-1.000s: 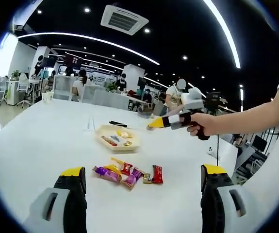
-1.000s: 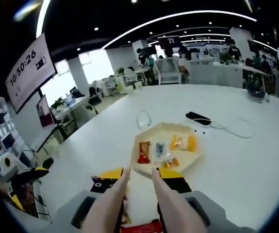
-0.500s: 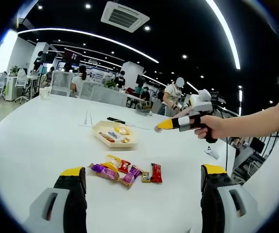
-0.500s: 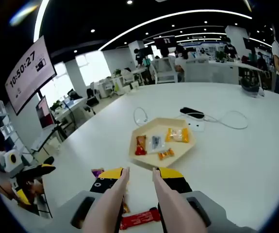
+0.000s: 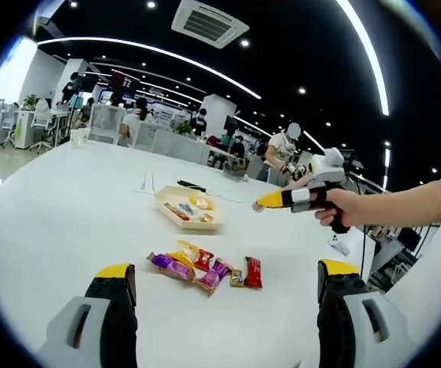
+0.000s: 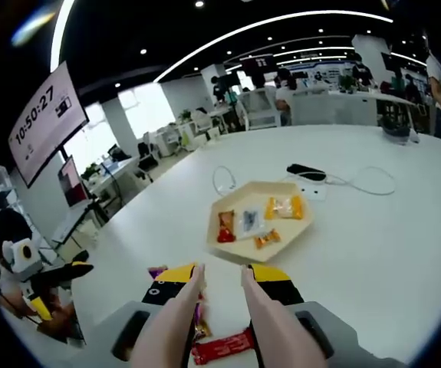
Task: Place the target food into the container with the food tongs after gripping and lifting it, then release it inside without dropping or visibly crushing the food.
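Reading what looks like 10:50:27, wall screen (image 6: 45,123) overlooks tray (image 6: 260,222).

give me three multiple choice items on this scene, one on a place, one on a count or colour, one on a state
1. Where does the tray sit relative to the loose candy pile, seen from the left gripper view?
A. farther off on the table
B. under the pile
C. on the floor

2. What colour is the tray?
A. blue
B. pale yellow
C. black

3. How do the left gripper jaws stand?
A. shut on a candy
B. wide apart, holding nothing
C. clamped on the tray

Answers:
1. A, the tray lies beyond the pile on the white table.
2. B, its rim and floor look pale yellow in both views.
3. B, the two jaws rise far apart with bare table and candy between them.
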Available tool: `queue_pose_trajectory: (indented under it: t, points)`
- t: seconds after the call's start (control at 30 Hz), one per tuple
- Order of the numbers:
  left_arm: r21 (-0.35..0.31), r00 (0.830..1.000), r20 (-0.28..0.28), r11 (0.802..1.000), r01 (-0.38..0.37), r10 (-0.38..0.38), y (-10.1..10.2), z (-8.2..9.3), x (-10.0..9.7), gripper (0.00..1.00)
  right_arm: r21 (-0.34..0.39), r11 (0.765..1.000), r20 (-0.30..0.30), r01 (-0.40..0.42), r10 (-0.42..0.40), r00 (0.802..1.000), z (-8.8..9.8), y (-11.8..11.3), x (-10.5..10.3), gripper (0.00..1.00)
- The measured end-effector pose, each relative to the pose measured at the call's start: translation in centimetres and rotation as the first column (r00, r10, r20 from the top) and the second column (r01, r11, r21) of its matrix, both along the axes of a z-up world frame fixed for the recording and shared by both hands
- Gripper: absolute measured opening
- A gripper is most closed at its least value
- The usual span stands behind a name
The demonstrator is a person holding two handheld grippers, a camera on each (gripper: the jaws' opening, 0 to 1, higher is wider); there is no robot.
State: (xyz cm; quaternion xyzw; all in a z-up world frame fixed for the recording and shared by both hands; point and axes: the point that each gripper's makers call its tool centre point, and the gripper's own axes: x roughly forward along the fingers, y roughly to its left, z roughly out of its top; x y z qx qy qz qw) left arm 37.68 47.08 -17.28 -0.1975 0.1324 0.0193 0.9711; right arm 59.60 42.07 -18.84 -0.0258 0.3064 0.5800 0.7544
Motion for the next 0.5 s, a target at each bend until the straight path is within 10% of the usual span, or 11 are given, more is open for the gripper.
queue_pose_trajectory:
  t: [0.33, 0.4, 0.47, 0.5]
  points:
    - [0.024, 1.0, 0.016, 0.999, 0.022, -0.022, 1.8, 0.3, 0.7, 0.99, 0.016, 1.0, -0.004, 0.019, -0.019, 1.0, -0.1, 0.4, -0.6, 0.26]
    - [0.063, 0.995, -0.089, 0.997, 0.054, -0.048, 2.4, -2.0, 0.3, 0.99, -0.004, 1.0, -0.029, 0.023, -0.023, 0.999, -0.7, 0.1, -1.0, 0.26]
    - [0.073, 0.996, -0.083, 0.996, 0.043, -0.037, 2.7, -1.6, 0.4, 0.99, -0.02, 1.0, -0.005, -0.004, 0.004, 1.0, -1.5, 0.2, -1.3, 0.26]
    - [0.062, 1.0, 0.009, 0.998, -0.012, 0.012, 3.6, -0.1, 0.7, 0.99, -0.027, 1.0, 0.003, -0.007, 0.007, 1.0, -1.7, 0.2, -1.3, 0.26]
